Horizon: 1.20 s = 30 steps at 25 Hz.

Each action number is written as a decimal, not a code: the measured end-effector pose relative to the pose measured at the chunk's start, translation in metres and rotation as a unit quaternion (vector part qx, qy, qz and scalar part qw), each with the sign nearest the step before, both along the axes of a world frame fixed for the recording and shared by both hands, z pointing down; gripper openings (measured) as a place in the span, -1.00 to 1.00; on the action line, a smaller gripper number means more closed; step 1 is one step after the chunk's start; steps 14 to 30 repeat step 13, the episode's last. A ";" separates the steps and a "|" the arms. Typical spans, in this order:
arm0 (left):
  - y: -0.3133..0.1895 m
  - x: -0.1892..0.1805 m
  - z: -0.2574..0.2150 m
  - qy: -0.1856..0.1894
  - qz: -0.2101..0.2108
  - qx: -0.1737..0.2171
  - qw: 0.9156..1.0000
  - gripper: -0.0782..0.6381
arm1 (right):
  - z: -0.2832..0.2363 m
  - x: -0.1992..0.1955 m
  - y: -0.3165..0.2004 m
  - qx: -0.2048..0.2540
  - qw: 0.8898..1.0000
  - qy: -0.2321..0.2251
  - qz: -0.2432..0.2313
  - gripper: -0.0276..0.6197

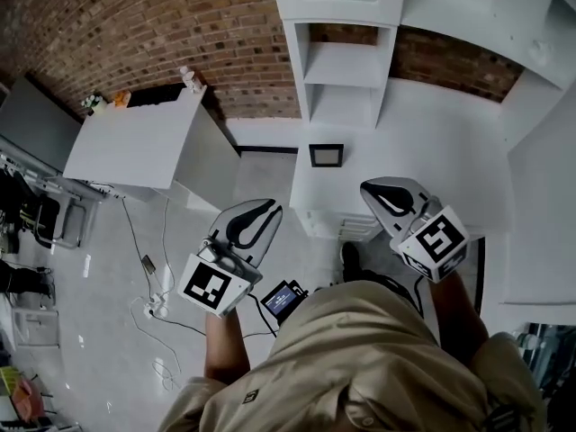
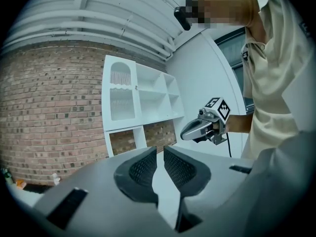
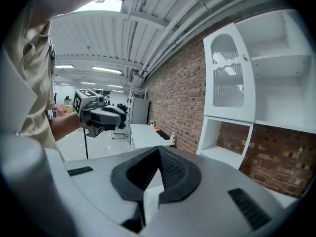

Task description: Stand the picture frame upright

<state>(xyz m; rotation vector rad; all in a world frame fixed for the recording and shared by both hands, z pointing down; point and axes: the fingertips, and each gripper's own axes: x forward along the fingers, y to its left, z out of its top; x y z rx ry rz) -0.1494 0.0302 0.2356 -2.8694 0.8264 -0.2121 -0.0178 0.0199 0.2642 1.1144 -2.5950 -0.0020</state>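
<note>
While left tongs (image 1: 268, 210) and right tongs (image 1: 371, 189) hover | picture frame (image 1: 326, 155) well beyond

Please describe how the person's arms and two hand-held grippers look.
The left hand-held gripper and the right hand-held gripper each have a smooth light-grey shell, two black ribbed pads and a white cube with a black square marker. A thin black cable hangs from the right one. The person wears a beige short-sleeved shirt; the forearms are bare.

Brick wall (image 1: 135, 25), white shelving (image 1: 346, 61), pale floor (image 1: 103, 241)
</note>
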 end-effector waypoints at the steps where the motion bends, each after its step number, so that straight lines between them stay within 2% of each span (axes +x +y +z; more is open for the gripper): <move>1: 0.001 0.002 0.000 -0.002 0.002 0.001 1.000 -0.64 | -0.002 0.001 0.001 0.002 1.000 0.001 0.000 -0.91; 8: 0.014 0.008 -0.001 -0.004 0.006 -0.002 1.000 -0.64 | -0.009 0.009 0.020 0.007 1.000 0.006 0.007 -0.91; 30: 0.008 0.009 0.000 -0.009 0.007 -0.009 1.000 -0.64 | -0.012 0.013 0.018 0.002 1.000 0.009 0.010 -0.91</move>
